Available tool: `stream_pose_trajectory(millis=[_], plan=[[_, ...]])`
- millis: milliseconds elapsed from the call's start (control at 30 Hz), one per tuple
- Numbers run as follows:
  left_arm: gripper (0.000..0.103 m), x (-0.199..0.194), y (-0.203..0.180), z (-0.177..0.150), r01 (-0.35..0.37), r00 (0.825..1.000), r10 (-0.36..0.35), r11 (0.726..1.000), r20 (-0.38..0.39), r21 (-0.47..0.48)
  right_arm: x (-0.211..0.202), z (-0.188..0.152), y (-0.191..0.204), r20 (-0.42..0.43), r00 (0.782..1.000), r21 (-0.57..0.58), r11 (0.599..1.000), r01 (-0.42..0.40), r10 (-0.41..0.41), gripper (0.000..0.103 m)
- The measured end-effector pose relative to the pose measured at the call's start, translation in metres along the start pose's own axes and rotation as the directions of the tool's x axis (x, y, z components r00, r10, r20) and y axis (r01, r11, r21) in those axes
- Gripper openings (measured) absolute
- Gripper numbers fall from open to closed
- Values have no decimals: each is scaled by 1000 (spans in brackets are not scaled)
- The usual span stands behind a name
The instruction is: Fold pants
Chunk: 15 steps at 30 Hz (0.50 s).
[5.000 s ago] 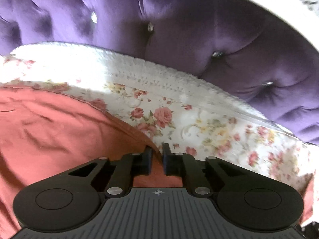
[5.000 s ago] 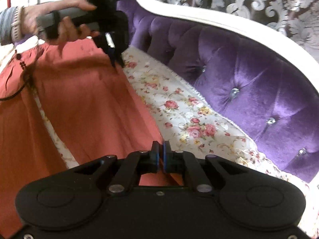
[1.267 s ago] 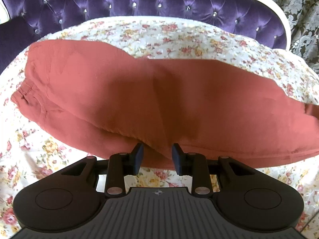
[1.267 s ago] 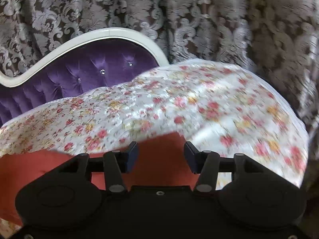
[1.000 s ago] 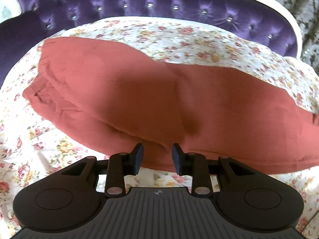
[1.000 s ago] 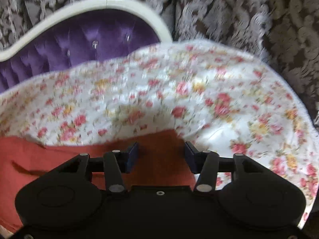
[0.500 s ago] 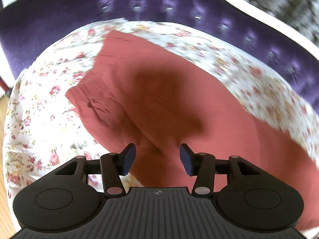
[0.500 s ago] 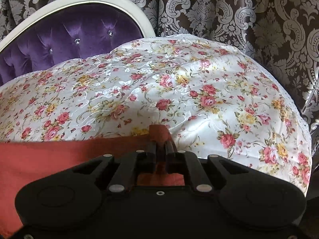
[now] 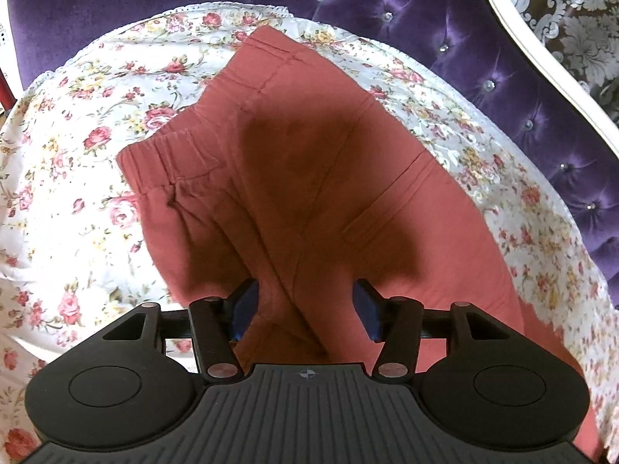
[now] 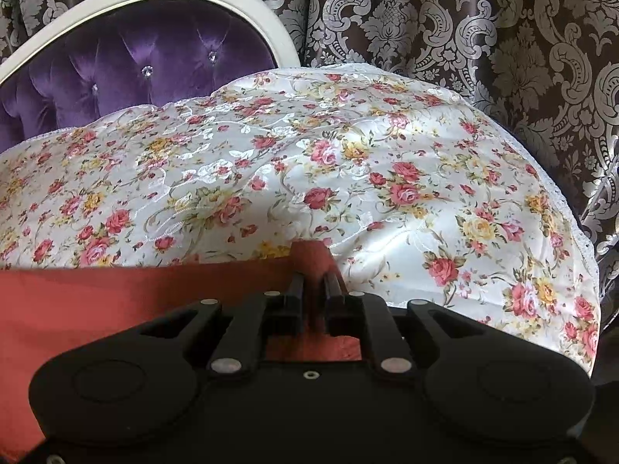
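Note:
Rust-red pants point(image 9: 309, 154) lie along a floral seat cover point(image 9: 77, 116), legs stacked, with the elastic waistband point(image 9: 166, 154) at the upper left. My left gripper point(image 9: 305, 294) hovers over the seat area of the pants near the lower folded edge. Its jaws are opening and wide apart; cloth lies under them, not pinched. In the right wrist view the leg end of the pants point(image 10: 135, 290) runs in from the left. My right gripper point(image 10: 314, 282) has a raised fold of that leg end between its narrow-set fingers; its jaws are beginning to open.
The floral cover point(image 10: 348, 174) drapes a purple tufted sofa point(image 10: 135, 58) with a white frame point(image 9: 541, 58). A dark patterned curtain point(image 10: 464, 19) hangs behind and to the right. The cover's edge drops off at the right.
The left gripper swept along the pants toward the waistband, rolled, and spread its jaws wider. The right gripper went from wide open to closed on the leg end, then parted slightly.

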<state>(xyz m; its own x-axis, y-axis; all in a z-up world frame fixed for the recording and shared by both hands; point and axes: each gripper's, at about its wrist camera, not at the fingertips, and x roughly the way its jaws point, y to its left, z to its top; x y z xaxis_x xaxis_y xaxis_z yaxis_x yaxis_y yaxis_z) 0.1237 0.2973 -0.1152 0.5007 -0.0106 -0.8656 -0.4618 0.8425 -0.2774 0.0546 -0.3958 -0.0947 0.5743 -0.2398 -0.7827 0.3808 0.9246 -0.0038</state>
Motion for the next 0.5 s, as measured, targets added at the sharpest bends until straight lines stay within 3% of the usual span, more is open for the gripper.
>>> stream_pose_trajectory(millis=[133,200,267,333,433,500], plan=[[52,-7,-6,-4,-47,998,47,999,30,27,-39,9,21,163,983,-30,996,86,-81,42],[52,-12,-7,-7,-62,997,59,997,57,52,-60,13,45,229,972,-96,993,65,-41,61],[53,-14,-8,-9,-55,997,51,997,63,62,-75,15,73,232,968,-166,984,-57,96,61],[54,-13,-8,-8,-50,997,46,997,61,62,-86,11,107,200,950,-240,952,-189,239,61],[54,-12,-9,-7,-28,998,25,999,57,46,-104,-10,176,124,890,-392,846,-362,439,60],[54,-15,-10,-7,-19,998,17,999,56,42,-116,-31,228,65,836,-492,746,-448,545,58]])
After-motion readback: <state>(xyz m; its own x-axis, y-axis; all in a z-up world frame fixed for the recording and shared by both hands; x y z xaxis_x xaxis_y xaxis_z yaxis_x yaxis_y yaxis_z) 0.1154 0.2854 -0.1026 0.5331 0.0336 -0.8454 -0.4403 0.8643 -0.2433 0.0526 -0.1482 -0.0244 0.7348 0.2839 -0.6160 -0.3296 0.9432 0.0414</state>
